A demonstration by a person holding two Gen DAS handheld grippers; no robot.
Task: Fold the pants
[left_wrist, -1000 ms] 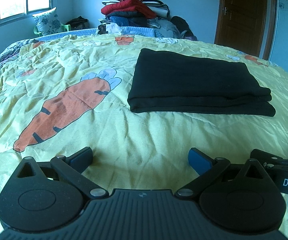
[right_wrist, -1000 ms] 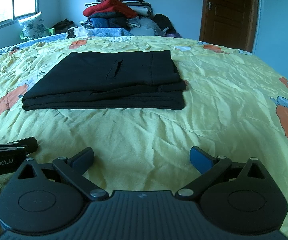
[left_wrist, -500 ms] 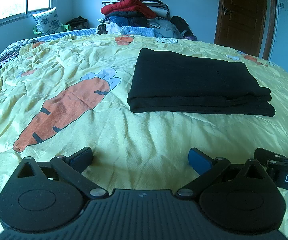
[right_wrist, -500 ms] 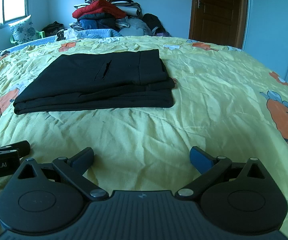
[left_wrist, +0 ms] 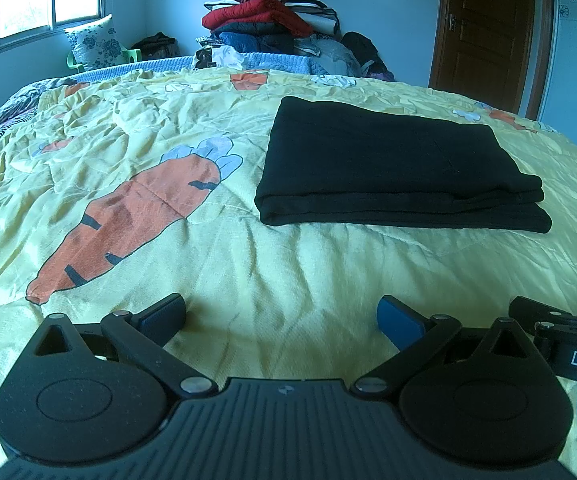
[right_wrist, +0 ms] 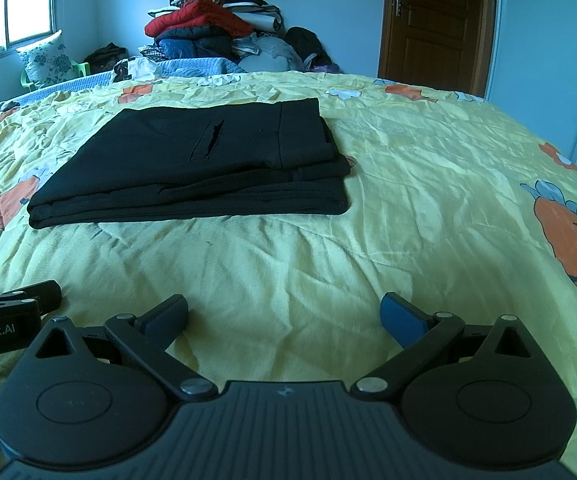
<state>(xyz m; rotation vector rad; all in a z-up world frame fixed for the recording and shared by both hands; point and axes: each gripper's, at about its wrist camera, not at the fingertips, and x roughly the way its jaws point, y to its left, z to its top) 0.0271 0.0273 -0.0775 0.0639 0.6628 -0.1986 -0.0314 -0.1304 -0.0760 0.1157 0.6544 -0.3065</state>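
Black pants (left_wrist: pixel 392 168) lie folded in a flat rectangle on the yellow carrot-print bedspread (left_wrist: pixel 248 272). In the right wrist view the pants (right_wrist: pixel 208 164) show a pocket slit on top and stacked layers at their right edge. My left gripper (left_wrist: pixel 280 316) is open and empty, low over the bedspread, well short of the pants. My right gripper (right_wrist: pixel 284 316) is open and empty, also short of the pants. Each gripper's side shows at the edge of the other's view.
A pile of clothes (left_wrist: pixel 272 20) stands beyond the far edge of the bed. A floral pillow (left_wrist: pixel 92 42) sits under the window at the far left. A brown door (left_wrist: pixel 484 28) is at the far right.
The right wrist view has shifted slightly back to the left and the pants sit a little further right in it than half a second ago. The left gripper has barely moved. Both stay open.
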